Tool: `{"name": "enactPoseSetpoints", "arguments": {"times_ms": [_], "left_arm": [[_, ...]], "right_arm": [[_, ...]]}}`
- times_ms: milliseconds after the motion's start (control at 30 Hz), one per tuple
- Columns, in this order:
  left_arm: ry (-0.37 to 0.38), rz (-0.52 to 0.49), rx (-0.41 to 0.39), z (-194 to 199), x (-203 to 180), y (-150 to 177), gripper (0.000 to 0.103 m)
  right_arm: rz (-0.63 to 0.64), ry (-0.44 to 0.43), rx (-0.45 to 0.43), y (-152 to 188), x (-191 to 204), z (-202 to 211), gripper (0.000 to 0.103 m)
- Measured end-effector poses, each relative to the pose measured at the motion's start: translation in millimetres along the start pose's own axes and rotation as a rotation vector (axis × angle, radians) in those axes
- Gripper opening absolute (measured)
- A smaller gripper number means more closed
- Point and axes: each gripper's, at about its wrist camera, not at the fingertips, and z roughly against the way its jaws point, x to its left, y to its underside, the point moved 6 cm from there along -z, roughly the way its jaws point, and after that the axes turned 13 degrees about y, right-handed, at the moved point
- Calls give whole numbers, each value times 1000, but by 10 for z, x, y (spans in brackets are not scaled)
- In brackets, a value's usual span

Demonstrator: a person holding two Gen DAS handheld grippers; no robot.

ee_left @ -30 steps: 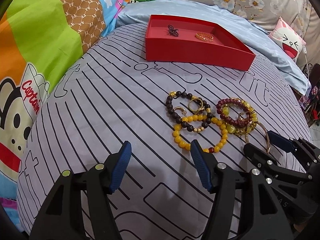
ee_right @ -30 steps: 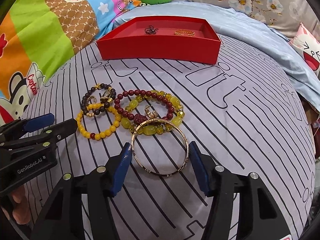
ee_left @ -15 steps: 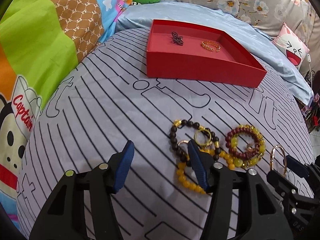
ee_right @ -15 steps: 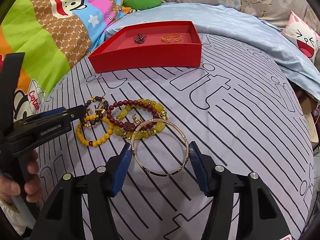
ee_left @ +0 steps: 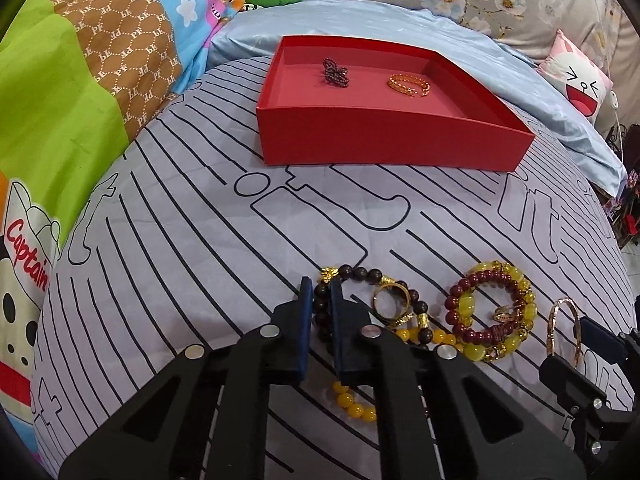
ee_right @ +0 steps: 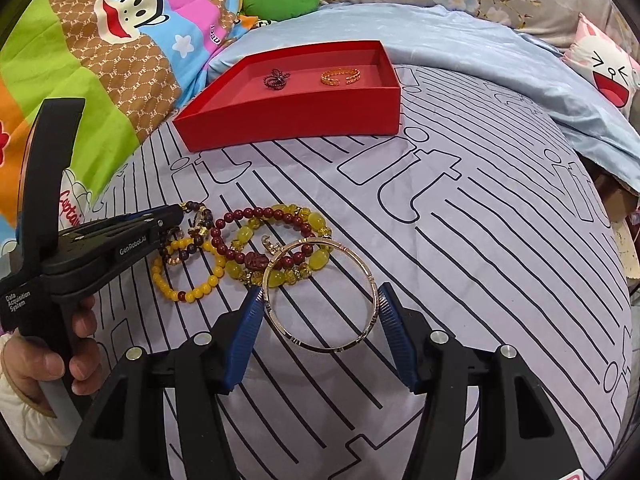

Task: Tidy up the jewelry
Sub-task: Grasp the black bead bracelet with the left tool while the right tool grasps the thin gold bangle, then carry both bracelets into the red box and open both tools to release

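Note:
A heap of bracelets lies on the grey striped bedspread. My left gripper [ee_left: 319, 296] is shut on the dark-bead bracelet [ee_left: 362, 273], still resting on the bed; it also shows in the right wrist view [ee_right: 176, 212]. Next to it lie a yellow-bead bracelet [ee_right: 192, 294], a red-and-yellow bracelet [ee_left: 486, 312] and a gold ring [ee_left: 392, 302]. My right gripper [ee_right: 320, 304] is open, its fingers on either side of the gold bangle [ee_right: 322, 294] without visibly pressing it. The red tray [ee_left: 384, 146] behind holds a dark ornament [ee_left: 335, 72] and a gold cuff [ee_left: 408, 84].
A colourful cartoon quilt [ee_left: 72, 92] rises at the left. A light-blue sheet [ee_right: 500, 64] and a cartoon-face pillow [ee_left: 580, 80] lie behind and right of the tray. The bed drops away at the right edge.
My left gripper moved right and forward onto the bracelet heap and closed on the dark-bead bracelet. My right gripper stayed around the gold bangle, still open.

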Motion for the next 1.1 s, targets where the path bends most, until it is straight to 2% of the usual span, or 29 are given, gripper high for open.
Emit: {"name": "enactPoseSetpoints", "arguments": {"times_ms": [167,467,933,1100], "left_arm": [[40,33,-4,73,-36,11,7],[146,37,-67,491,-300,-117,7],[264,-23,-172,1055,-667,-592,8],[277,-43,-200,1124,-702,-775,8]], "right_arm": [[-1,-3,-10,-10,4,49,56],[-4,-13,-45,-72,7,200,56],[-28,-28,-104,-370,-46,405,56],[-23,-26,-128,-531,-59,402,56]]}}
